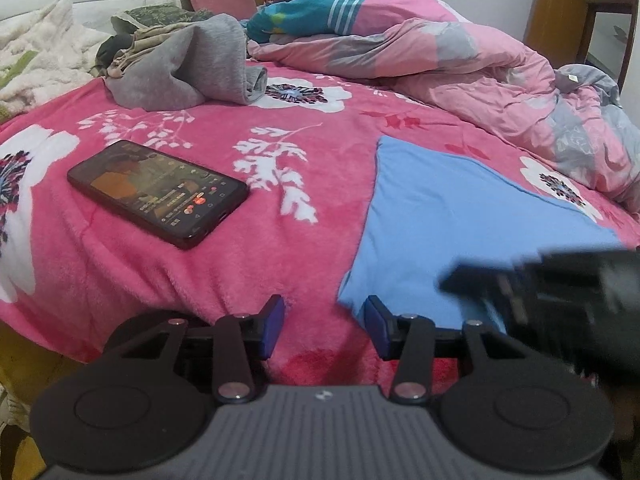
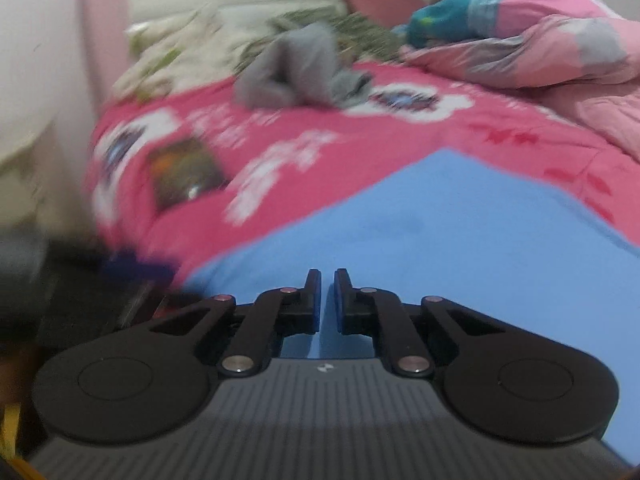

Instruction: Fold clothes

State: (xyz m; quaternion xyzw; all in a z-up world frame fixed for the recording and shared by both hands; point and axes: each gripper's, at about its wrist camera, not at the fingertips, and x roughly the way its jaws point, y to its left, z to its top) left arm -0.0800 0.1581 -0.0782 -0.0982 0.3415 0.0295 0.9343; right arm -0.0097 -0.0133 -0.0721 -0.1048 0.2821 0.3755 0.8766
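Note:
A light blue garment point(image 1: 460, 216) lies flat on the pink flowered blanket point(image 1: 240, 240), near the bed's front edge. My left gripper point(image 1: 325, 320) is open just above that edge, at the garment's near left corner. Nothing is between its blue pads point(image 1: 276, 320). My right gripper point(image 1: 540, 280) is a dark blur over the garment's near right part. In the right wrist view, the right gripper point(image 2: 328, 284) is shut to a thin slit low over the blue garment point(image 2: 420, 240), with blue fabric showing in the slit. The left gripper point(image 2: 132, 268) is a blur at the left.
A black phone point(image 1: 156, 192) with a lit screen lies on the blanket, left of the garment. Behind it sit a crumpled grey garment point(image 1: 192, 68) and a white fleece point(image 1: 40, 52). A bunched pink duvet point(image 1: 480, 68) fills the back right. A wooden cabinet point(image 1: 560, 4) stands beyond.

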